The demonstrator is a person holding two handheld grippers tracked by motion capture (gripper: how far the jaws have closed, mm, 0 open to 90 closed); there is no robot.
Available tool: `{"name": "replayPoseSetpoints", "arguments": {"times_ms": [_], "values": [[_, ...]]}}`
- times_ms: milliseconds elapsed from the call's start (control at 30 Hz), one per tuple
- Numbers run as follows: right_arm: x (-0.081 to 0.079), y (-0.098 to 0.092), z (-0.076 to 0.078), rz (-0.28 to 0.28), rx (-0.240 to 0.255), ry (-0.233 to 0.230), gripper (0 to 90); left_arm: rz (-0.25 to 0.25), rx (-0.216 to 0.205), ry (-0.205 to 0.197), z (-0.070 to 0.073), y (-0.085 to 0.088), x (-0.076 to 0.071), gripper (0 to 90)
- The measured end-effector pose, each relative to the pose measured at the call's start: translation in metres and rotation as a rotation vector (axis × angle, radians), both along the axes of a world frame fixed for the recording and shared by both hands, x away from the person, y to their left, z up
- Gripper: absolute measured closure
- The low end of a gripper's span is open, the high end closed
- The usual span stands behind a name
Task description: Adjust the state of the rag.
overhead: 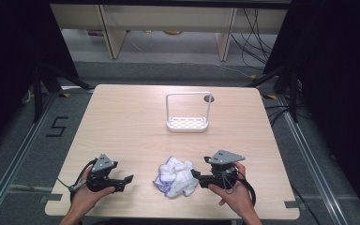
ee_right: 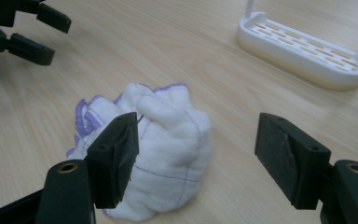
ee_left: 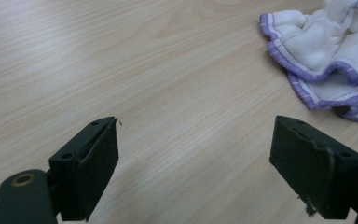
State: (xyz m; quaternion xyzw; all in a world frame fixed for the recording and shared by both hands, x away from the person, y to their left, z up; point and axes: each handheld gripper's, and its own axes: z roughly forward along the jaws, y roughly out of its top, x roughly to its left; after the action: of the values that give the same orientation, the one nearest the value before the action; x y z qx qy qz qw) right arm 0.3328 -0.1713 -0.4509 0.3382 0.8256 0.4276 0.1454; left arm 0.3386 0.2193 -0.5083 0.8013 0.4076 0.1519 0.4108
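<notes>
There was 1 crumpled white cloth with purple edging, 1 white plastic slotted rack with a tall wire handle, 1 pale wooden worktop, and 2 black hand-held grippers: the left gripper and the right gripper.

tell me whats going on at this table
A person holds a two-jaw gripper in each hand over a light wooden table. A crumpled white cloth with purple edging lies between them near the front edge. The right gripper is open and close up to the cloth, which sits partly between its jaws but is not pinched. The left gripper is open over bare wood beside the cloth. A white plastic slotted rack with a tall wire handle stands further back, untouched.
</notes>
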Motion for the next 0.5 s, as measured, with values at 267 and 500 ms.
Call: {"name": "replayPoseSetpoints", "arguments": {"times_ms": [267, 500], "values": [[-0.002, 0.03, 0.006, 0.111, -0.028, -0.015, 45.5, 0.06, -0.01, -0.012, 0.0, 0.007, 0.002, 14.9], [-0.001, 0.065, 0.0, 0.22, -0.078, -0.007, 51.3, 0.057, 0.015, -0.006, 0.002, 0.01, 0.003, 14.9]]}}
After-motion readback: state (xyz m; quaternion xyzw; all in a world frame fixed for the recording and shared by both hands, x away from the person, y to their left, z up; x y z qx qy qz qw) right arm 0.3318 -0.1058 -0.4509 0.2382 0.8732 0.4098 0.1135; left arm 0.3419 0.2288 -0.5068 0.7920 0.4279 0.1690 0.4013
